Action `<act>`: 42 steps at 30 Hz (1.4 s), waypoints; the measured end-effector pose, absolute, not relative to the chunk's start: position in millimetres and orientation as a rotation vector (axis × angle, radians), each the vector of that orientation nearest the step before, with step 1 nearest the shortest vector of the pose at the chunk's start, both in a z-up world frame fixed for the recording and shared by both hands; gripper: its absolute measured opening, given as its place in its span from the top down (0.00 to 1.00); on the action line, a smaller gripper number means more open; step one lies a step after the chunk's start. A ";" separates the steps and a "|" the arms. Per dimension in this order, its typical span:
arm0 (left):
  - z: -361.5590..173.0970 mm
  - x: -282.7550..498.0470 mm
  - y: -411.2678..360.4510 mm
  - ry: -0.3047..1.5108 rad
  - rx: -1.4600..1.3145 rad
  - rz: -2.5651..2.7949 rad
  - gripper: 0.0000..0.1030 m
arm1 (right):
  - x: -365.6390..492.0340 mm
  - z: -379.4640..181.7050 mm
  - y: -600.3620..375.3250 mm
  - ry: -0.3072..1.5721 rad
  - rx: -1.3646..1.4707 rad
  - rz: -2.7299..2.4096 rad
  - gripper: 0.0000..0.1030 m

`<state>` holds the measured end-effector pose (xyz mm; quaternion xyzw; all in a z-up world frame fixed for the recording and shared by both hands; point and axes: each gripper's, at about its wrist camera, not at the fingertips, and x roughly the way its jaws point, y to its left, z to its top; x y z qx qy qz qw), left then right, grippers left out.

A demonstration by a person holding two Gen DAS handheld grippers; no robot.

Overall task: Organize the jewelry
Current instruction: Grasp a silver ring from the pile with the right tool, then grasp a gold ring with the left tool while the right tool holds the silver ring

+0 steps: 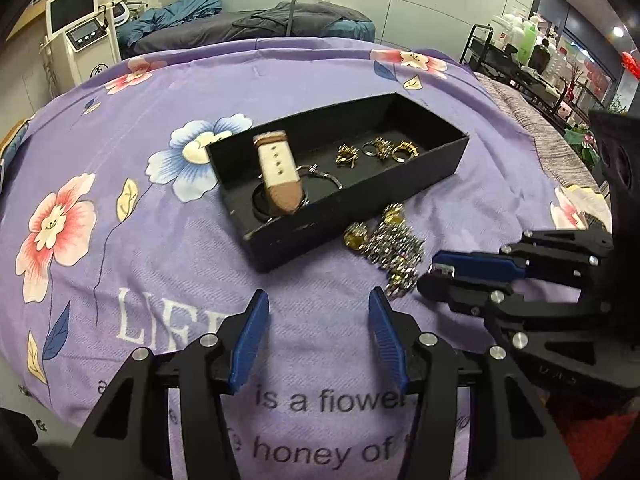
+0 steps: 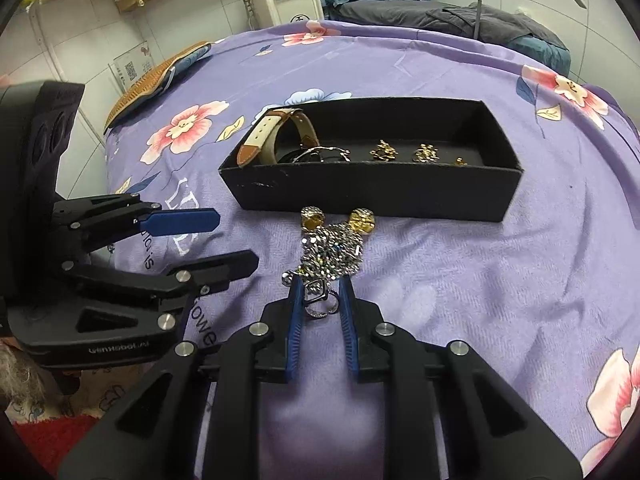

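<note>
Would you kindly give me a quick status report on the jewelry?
Right gripper shut on silver ring. Left gripper open, empty. Loose pile before black box. Nothing blocking.
</note>
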<state>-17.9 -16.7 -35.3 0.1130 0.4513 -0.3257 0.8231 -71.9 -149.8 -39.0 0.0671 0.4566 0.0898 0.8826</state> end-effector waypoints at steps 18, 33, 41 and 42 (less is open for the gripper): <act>-43.4 7.5 -50.3 1.066 0.016 -0.637 0.77 | -84.4 -43.1 -163.7 0.953 0.178 0.148 0.81; -44.9 2.8 -48.7 1.040 0.085 -0.600 0.89 | -85.3 -43.1 -163.1 0.952 0.173 0.145 0.81; -38.2 -9.5 -33.7 1.014 0.134 -0.605 0.90 | -85.9 -41.4 -161.0 0.951 0.162 0.151 0.81; -36.2 -10.7 -31.9 1.007 0.136 -0.609 0.90 | -86.0 -41.1 -160.3 0.951 0.161 0.153 0.81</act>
